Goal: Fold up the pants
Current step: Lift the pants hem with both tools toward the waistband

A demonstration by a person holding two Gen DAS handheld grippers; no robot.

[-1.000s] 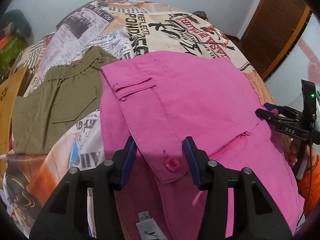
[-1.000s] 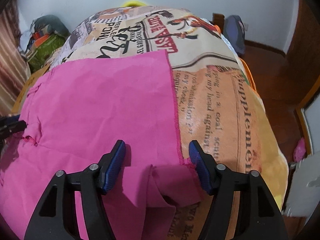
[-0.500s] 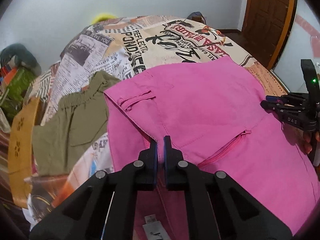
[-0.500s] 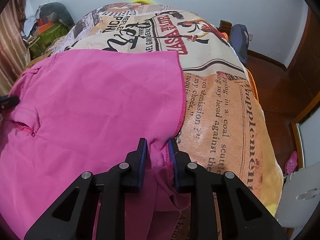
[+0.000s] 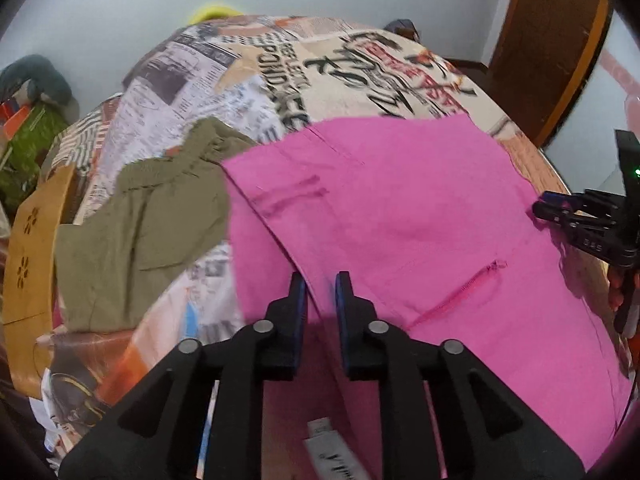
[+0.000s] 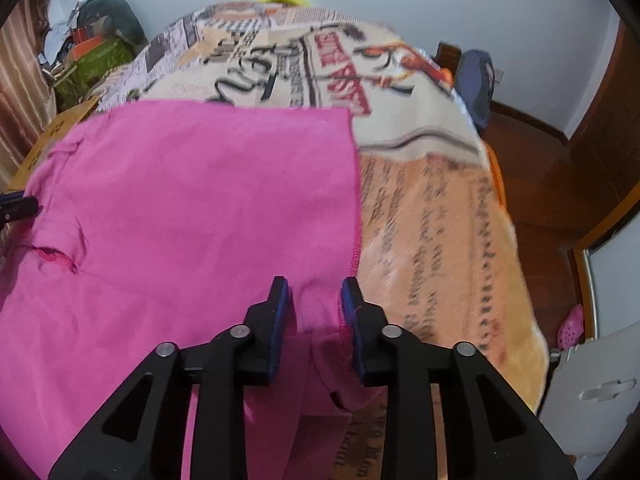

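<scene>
Nearest the cameras, both pairs of tongs were seen pointing steeply down over the near edge of the pink pants (image 5: 400,216). The left tongs (image 5: 321,280) were parted by a narrow gap and were opening, the waistband edge lying in the gap with no pad clearly pressed on it; a white label (image 5: 332,456) was visible just below them, inside the waist. The right tongs (image 6: 314,286) were a little wider apart and likewise opening, with the hem corner of the leg bunched between the blue pads (image 6: 280,308) but apparently loose. The pants were spread on a bed, over a newspaper-print bedspread (image 6: 432,216). One fold was judged to be done: only a single leg's width showed, the zip fly (image 5: 460,292) running along the near side, and the upper layer lay flat. What remained was judged to be folding along the length, hem toward waist, and some smoothing of the puckered hem corner. The long axis was seen to run across both views, waist at the left tongs and hem at the right tongs, so the garment lay crosswise to the person. Farther off, olive-green pants (image 5: 140,232) lay crumpled to the left of the pink ones, touching their edge; whether these had been folded could not be told.
</scene>
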